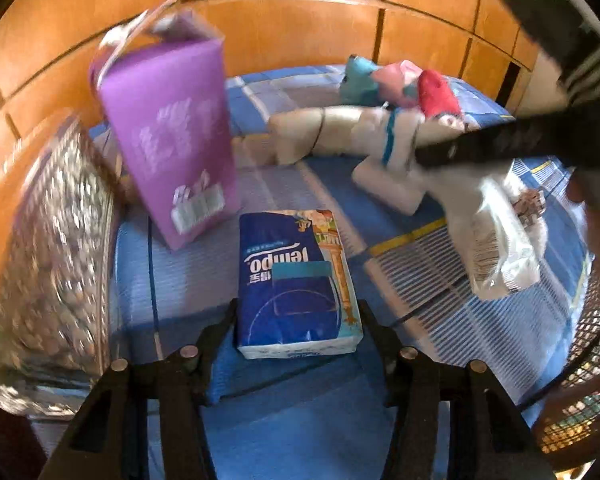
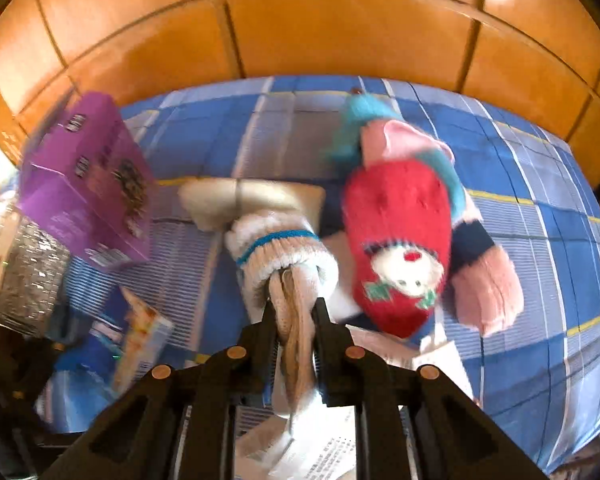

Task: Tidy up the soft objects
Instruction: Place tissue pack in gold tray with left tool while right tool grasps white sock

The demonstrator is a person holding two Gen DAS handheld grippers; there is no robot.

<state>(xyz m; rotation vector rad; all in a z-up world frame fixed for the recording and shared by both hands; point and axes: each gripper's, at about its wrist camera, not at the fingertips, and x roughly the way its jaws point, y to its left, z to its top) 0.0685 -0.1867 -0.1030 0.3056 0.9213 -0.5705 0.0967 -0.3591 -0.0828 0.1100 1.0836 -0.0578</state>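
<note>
In the left wrist view my left gripper [image 1: 298, 310] is open around a blue Tempo tissue pack [image 1: 296, 280] lying on the blue plaid bed [image 1: 308, 432]; the fingers stand on either side of it. A purple box [image 1: 172, 136] stands tilted behind it. My right gripper [image 2: 294, 312] is shut on a white fuzzy sock [image 2: 284, 256] with a teal stripe, held above the bed. It shows in the left wrist view [image 1: 432, 156] too, gripping the sock [image 1: 392, 136]. A red snowman sock [image 2: 400, 240] and pink and teal socks [image 2: 396, 140] lie beside it.
A silver patterned box [image 1: 56, 240] stands at the left. White tissue rolls [image 1: 320, 136] lie behind the socks. A clear plastic packet [image 1: 500, 248] hangs at the right. A wire basket [image 1: 588, 368] sits at the right edge. Orange wooden panels [image 2: 300, 32] back the bed.
</note>
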